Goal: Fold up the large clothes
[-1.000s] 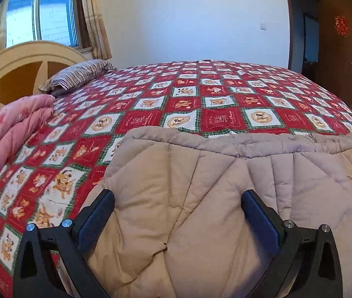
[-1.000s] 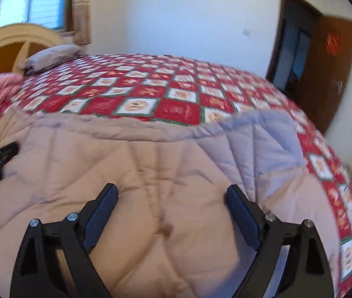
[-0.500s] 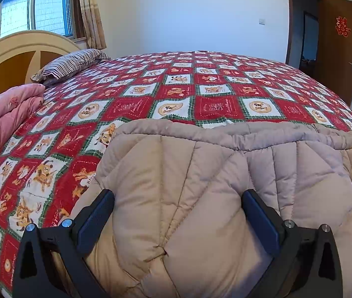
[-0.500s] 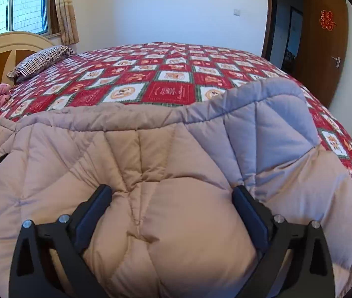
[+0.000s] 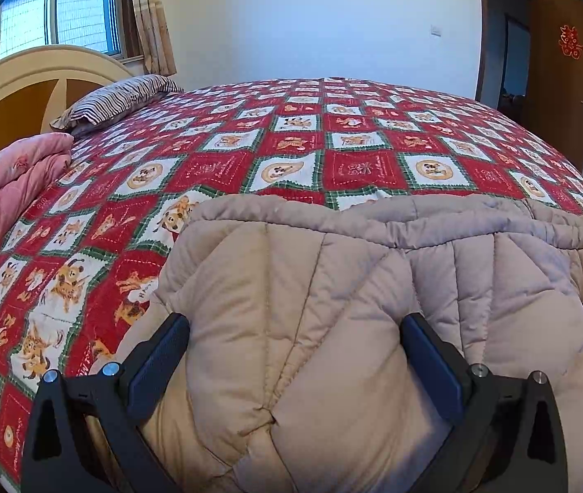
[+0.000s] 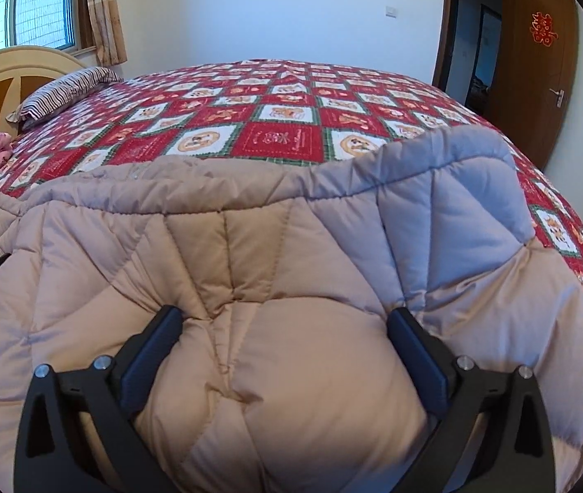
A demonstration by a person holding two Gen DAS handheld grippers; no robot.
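Lying across the near part of the bed, a beige quilted coat is seen in the left wrist view, its far hem bunched in a ridge against the red patchwork bedspread. The left gripper is held over the coat with its jaws set wide apart; puffed fabric bulges up between the two blue pads, and whether the pads actually press on it cannot be told from here. A folded pink quilt is seen at the left edge of the bed, a striped pillow beyond it near the cream headboard. A window and curtain are set above the headboard, and a brown door stands at the far right.

In the right wrist view the same coat fills the foreground, with a grey-lilac panel (possibly a lining or a sleeve) turned up at its far right corner. The right gripper is spread wide, its jaws opening, with a swollen mound of coat between them; the pads sit beside the fabric rather than clamping it. A dark piece of the other gripper is glimpsed at the left edge.
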